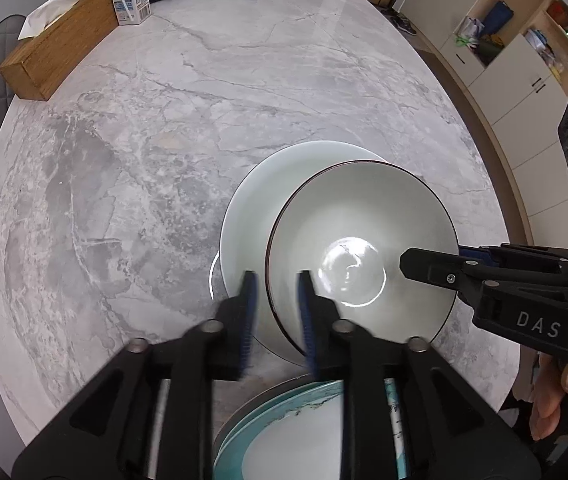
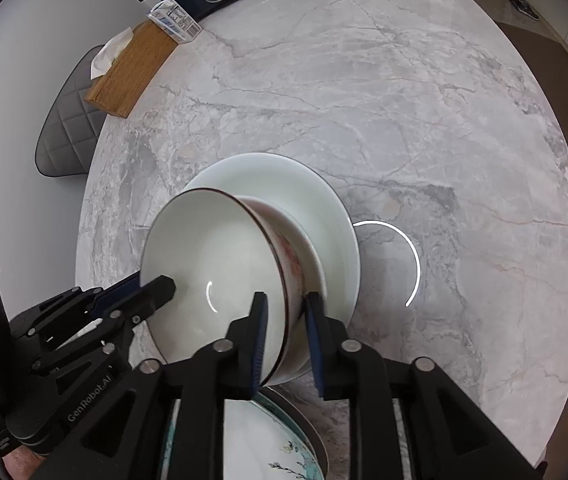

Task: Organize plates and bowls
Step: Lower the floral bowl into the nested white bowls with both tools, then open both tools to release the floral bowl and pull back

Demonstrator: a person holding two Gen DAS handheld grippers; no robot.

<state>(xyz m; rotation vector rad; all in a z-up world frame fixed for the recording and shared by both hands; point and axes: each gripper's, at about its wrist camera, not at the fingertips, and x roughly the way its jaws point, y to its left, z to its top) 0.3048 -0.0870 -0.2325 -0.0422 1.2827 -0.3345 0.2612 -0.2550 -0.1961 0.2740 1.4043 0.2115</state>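
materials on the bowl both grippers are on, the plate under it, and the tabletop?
Bowl: looks like glazed ceramic, glossy white with a dark rim line and sharp light reflections. White plate: likely the same, smooth and shiny. Table: grey veined marble or a sintered-stone lookalike, polished; can't tell which. The left gripper and right gripper straddle the bowl's wall.

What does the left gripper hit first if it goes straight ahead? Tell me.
The left gripper already has the dark-rimmed bowl between its jaws, astride the near wall. Straight on, it would probably press into that bowl first, with the white plate under it; depth is hard to judge here.
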